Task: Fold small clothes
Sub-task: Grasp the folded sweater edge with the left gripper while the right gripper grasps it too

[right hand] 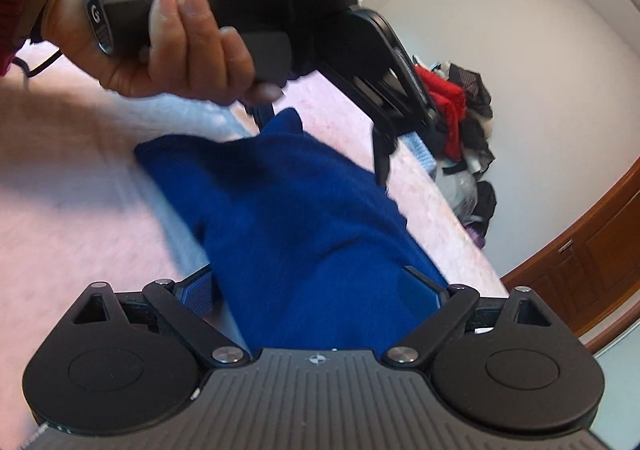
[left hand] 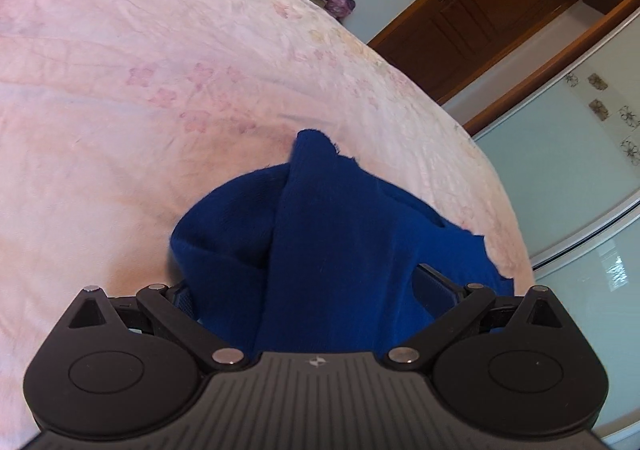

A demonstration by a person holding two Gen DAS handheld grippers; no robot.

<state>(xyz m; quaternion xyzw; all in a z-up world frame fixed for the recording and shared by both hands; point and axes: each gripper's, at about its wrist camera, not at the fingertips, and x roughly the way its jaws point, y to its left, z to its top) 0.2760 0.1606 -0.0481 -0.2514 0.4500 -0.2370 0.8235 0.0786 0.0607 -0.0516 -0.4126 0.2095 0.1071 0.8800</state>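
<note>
Left wrist view: blue cloth (left hand: 320, 234) bunches between the wide-spread left tongs (left hand: 316, 294), over the pink bed (left hand: 120, 89). Right tongs (right hand: 316, 286) also wide, cloth between, no squeeze visible (may slip, unfold). Clothes pile (right hand: 460, 117) sits w/in reach of the bed edge; left hand (right hand: 168, 29) crowds above.

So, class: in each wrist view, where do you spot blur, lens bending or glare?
Left wrist view: the wooden door frame bows, fisheye bending; the pink bedspread looks washed out. Right wrist view: the blue garment has smeared edges, motion blur; the wall curves.
</note>
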